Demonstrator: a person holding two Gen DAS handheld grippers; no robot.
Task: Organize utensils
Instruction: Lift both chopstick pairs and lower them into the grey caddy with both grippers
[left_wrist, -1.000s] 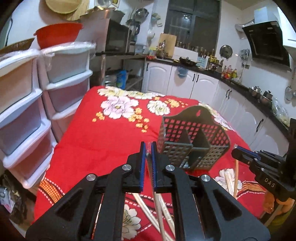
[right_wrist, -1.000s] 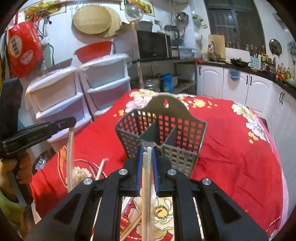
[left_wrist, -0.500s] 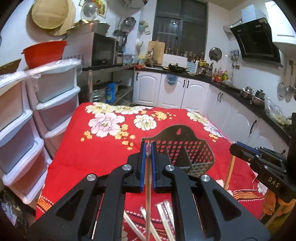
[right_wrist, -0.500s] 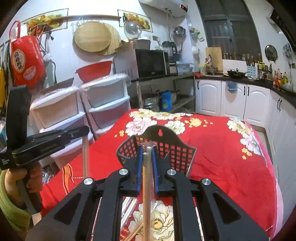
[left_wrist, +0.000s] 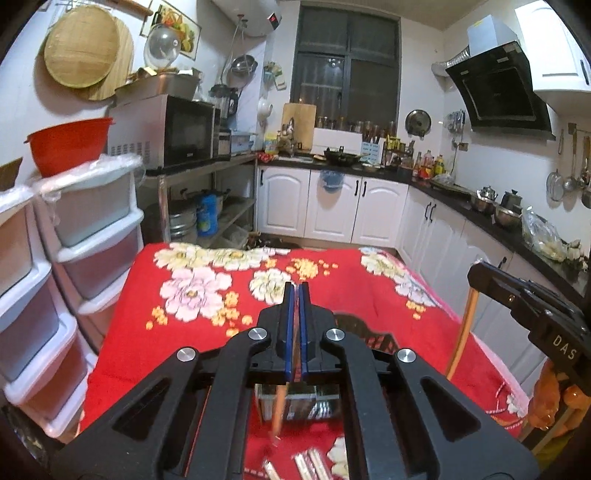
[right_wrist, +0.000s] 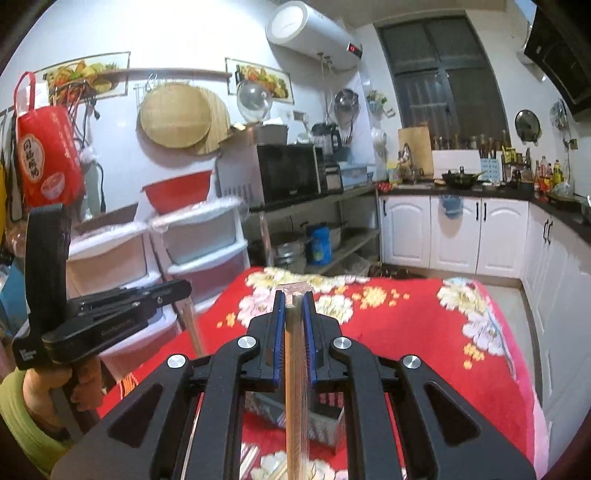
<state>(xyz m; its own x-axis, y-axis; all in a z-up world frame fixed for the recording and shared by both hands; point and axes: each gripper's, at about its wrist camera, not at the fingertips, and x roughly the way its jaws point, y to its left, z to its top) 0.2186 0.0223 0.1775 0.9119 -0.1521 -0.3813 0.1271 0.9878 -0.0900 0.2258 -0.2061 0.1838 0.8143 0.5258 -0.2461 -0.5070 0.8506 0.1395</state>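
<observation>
My left gripper (left_wrist: 294, 291) is shut on a wooden chopstick (left_wrist: 277, 413) that hangs down below the fingers, over the dark mesh utensil basket (left_wrist: 295, 400). My right gripper (right_wrist: 294, 300) is shut on a wrapped pair of chopsticks (right_wrist: 294, 387) that runs along the fingers; the basket (right_wrist: 325, 424) shows under the arms. Each gripper shows in the other's view: the right one (left_wrist: 476, 273) with its chopsticks (left_wrist: 461, 332) hanging down, the left one (right_wrist: 184, 290) with its chopstick (right_wrist: 194, 325). Both are raised above the red flowered table (left_wrist: 192, 332).
Several more wrapped chopsticks (left_wrist: 310, 463) lie on the cloth at the near edge. White plastic drawer towers (left_wrist: 74, 236) stand left of the table, and a red bowl (left_wrist: 68, 144) sits on top. White kitchen cabinets (left_wrist: 369, 206) run behind and to the right.
Both grippers have risen and tilted up with their chopsticks. The basket has dropped from the middle of each view to below the gripper arms.
</observation>
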